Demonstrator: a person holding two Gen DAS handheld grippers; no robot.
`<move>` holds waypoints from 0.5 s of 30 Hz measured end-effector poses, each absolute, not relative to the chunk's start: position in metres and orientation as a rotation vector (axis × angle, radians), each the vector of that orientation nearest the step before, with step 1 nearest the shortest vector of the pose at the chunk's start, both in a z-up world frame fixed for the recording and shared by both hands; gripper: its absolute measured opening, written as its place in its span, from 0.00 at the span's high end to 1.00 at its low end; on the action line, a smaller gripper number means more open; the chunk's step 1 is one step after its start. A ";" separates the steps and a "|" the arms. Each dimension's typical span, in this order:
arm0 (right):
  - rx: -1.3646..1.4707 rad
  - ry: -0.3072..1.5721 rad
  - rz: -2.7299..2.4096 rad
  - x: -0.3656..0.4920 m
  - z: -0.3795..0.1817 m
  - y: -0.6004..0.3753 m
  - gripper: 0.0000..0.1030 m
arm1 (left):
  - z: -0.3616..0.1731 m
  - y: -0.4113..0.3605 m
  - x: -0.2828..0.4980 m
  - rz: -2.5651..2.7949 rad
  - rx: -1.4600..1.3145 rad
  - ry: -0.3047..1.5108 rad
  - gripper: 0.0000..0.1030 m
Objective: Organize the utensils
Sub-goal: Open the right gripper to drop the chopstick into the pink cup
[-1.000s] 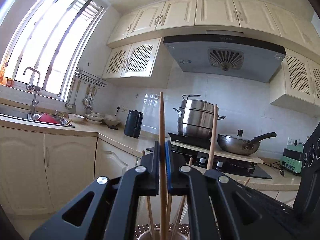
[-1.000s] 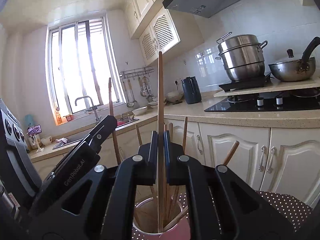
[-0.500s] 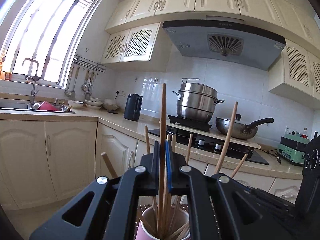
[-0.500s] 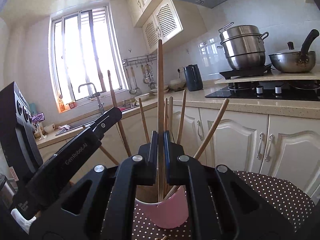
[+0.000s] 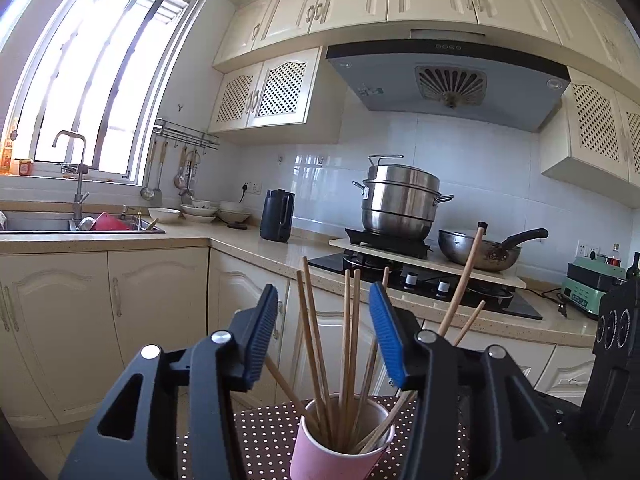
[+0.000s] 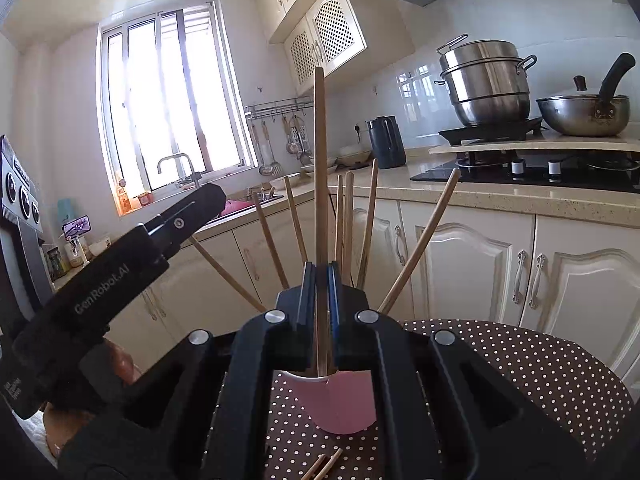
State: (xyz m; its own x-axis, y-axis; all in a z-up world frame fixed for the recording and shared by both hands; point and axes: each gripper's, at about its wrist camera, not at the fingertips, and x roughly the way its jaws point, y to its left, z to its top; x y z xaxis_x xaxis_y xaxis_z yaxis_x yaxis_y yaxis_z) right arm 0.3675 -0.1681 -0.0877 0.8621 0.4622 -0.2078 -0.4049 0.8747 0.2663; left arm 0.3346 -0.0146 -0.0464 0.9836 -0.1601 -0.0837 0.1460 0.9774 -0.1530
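Right hand-held gripper (image 6: pixel 321 280) pinches an upright chopstick (image 6: pixel 319 152) over the pink cup (image 6: pixel 346 404).

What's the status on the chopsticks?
Left gripper just opened, nothing held. Right gripper shut on one chopstick above the pink cup. Nothing in the way.

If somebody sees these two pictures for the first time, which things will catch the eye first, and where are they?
First, the pink cup full of wooden chopsticks, standing on a dotted cloth low in the middle of both views. The right gripper is shut on one tall chopstick above the cup, while the left gripper, its jaws just opened, frames the bundle without pressing it. Behind, a steel steamer pot stands on the stove.
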 end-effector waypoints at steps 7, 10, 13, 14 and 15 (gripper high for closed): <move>0.217 0.296 0.466 0.363 -0.088 -0.159 0.93 | -0.046 -0.003 0.326 -0.122 -0.142 0.126 0.45; 0.218 0.305 0.463 0.360 -0.085 -0.156 0.93 | -0.045 0.000 0.323 -0.107 -0.122 0.141 0.43; 0.225 0.314 0.463 0.357 -0.082 -0.153 0.92 | -0.044 0.004 0.319 -0.098 -0.117 0.152 0.43; 0.224 0.316 0.463 0.356 -0.081 -0.152 0.92 | -0.043 0.006 0.317 -0.095 -0.115 0.158 0.42; 0.224 0.318 0.463 0.355 -0.080 -0.152 0.91 | -0.043 0.007 0.315 -0.091 -0.113 0.163 0.42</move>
State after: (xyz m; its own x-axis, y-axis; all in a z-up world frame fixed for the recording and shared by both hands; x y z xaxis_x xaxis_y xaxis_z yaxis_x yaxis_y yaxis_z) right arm 0.3546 -0.1517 -0.0798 0.8469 0.4700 -0.2486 -0.4009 0.8716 0.2822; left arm 0.3153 0.0072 -0.0429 0.9827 -0.0990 -0.1564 0.0806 0.9895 -0.1199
